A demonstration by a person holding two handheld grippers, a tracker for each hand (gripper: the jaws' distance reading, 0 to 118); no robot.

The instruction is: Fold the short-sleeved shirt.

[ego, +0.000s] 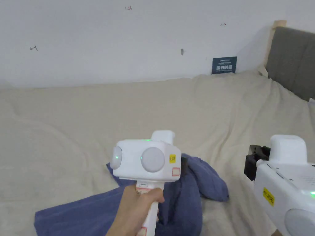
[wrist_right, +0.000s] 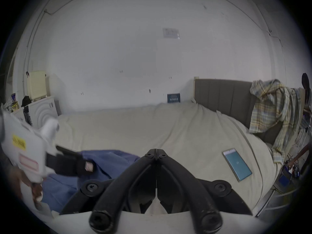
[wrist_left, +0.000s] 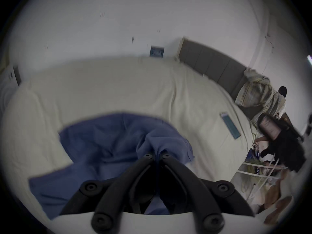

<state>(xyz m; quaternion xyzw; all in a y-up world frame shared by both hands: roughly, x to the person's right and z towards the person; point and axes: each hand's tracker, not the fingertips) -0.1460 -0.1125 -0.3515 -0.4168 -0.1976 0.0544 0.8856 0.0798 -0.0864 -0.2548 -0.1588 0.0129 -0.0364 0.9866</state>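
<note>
A blue short-sleeved shirt (ego: 190, 196) lies crumpled on the beige bed sheet (ego: 184, 116). A hand holds my left gripper (ego: 184, 163) over the shirt's middle, and its white body hides the jaws in the head view. In the left gripper view the left gripper (wrist_left: 156, 155) is shut on a bunched fold of the shirt (wrist_left: 101, 144), which rises to the jaw tips. My right gripper (ego: 250, 159) hovers to the right of the shirt, above the sheet. In the right gripper view the right gripper (wrist_right: 156, 152) is shut with nothing between its jaws, and the shirt (wrist_right: 108, 160) lies to its left.
A phone (wrist_right: 237, 164) lies on the sheet to the right. A grey headboard (ego: 292, 61) stands at the bed's right end with a plaid shirt (wrist_right: 273, 106) draped over it. The white wall (ego: 123, 40) runs behind the bed. Bare sheet stretches beyond the shirt.
</note>
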